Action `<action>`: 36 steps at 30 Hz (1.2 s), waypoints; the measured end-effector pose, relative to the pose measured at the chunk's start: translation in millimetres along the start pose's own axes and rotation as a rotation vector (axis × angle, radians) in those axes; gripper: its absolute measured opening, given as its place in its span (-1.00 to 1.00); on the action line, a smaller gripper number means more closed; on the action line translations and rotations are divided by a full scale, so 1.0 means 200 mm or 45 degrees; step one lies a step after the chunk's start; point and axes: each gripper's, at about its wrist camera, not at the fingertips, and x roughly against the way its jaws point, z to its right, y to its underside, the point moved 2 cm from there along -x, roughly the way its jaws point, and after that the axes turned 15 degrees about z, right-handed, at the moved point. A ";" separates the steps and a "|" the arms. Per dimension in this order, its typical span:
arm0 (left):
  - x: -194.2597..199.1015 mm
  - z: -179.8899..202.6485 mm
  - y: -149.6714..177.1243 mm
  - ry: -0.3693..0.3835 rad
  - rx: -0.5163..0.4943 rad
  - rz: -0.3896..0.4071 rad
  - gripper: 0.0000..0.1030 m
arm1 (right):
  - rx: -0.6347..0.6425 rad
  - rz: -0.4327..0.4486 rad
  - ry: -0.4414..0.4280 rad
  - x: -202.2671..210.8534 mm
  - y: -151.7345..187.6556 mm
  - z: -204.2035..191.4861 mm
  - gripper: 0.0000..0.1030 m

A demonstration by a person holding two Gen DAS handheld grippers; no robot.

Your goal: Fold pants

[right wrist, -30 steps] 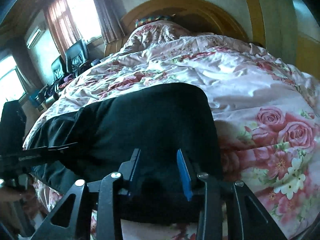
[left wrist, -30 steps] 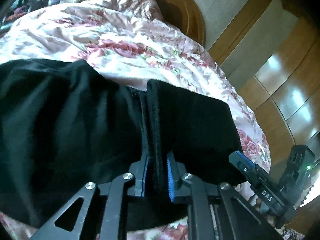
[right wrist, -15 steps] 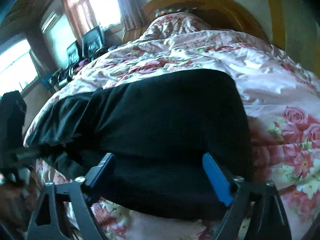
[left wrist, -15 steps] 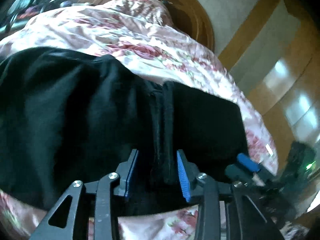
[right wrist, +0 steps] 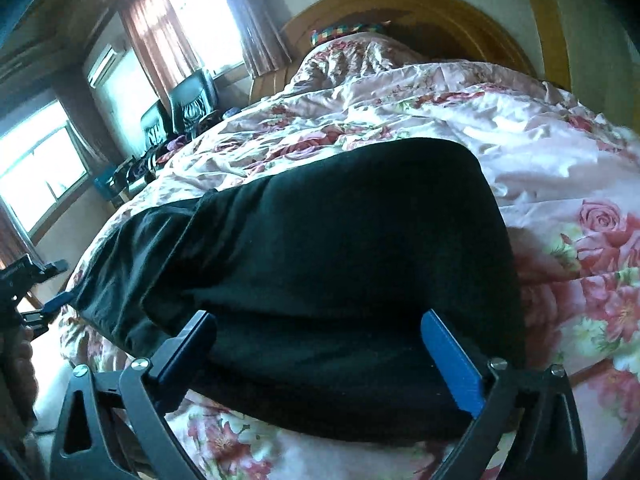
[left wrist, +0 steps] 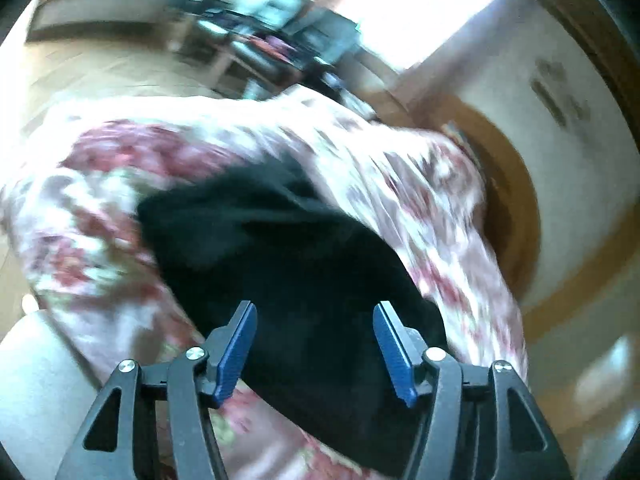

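The black pants (right wrist: 328,264) are seen lying folded on a pink floral quilt (right wrist: 560,184) spread over a bed, in the right wrist view. The right gripper (right wrist: 320,360) is held with its fingers spread wide apart, nothing being clamped between them; the near folded edge of the pants fills the gap between the blue pads (right wrist: 452,364), and no contact between pads and cloth can be made out. Beyond the fingertips the dark cloth runs away toward a curved wooden headboard (right wrist: 420,4), and a thinner layer of the garment extends to the left of the left finger. Farther left, at the frame edge, part of the other gripper is visible, apart from the pants. Curtained windows (right wrist: 188,12) and dark chairs (right wrist: 192,100) are seen well beyond the fingers on the left.

The left wrist view is heavily motion-blurred. The left gripper (left wrist: 314,344) is shown with its fingers apart and empty; the pants (left wrist: 296,280) appear as a black mass directly ahead of and between the blue-padded fingers (left wrist: 236,352), with the floral quilt (left wrist: 104,208) on both sides of them. Whether the cloth is touched by those fingers cannot be told through the blur. A bright window (left wrist: 416,4) is seen far beyond the fingertips.
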 end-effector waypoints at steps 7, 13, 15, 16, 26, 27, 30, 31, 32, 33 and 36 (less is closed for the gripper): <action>-0.18 -0.38 0.00 -0.142 0.341 -0.120 0.30 | 0.121 -0.012 0.047 -0.01 0.02 -0.05 1.00; -0.29 -0.49 0.03 -0.034 0.521 -0.158 0.28 | 0.104 0.000 0.049 0.00 0.02 -0.05 1.00; -0.32 -0.47 0.01 0.003 0.503 -0.141 0.28 | 0.131 -0.005 0.054 -0.01 0.02 -0.05 1.00; -0.33 -0.46 0.00 0.009 0.475 -0.140 0.28 | 0.143 -0.007 0.057 -0.01 0.03 -0.06 1.00; -0.28 -0.43 -0.08 0.040 0.398 -0.112 -0.71 | 0.128 -0.005 0.050 -0.01 0.02 -0.05 1.00; -0.27 -0.39 -0.10 0.064 0.369 -0.097 -0.71 | 0.144 -0.008 0.055 -0.01 0.03 -0.05 1.00; -0.23 -0.18 -0.16 0.172 0.202 -0.052 -0.71 | 0.149 -0.014 0.059 -0.01 0.02 -0.06 1.00; -0.20 -0.07 -0.18 0.235 0.127 -0.034 -0.71 | 0.134 -0.013 0.056 0.00 0.02 -0.05 1.00; -0.19 0.00 -0.19 0.276 0.084 -0.028 -0.71 | 0.107 -0.010 0.049 0.00 0.01 -0.04 1.00; -0.17 0.08 -0.20 0.323 0.043 -0.027 -0.71 | 0.073 -0.003 0.042 0.01 0.00 -0.03 1.00; -0.09 0.35 -0.19 0.479 -0.129 -0.021 -0.71 | -0.064 0.032 0.021 0.05 -0.05 0.02 0.99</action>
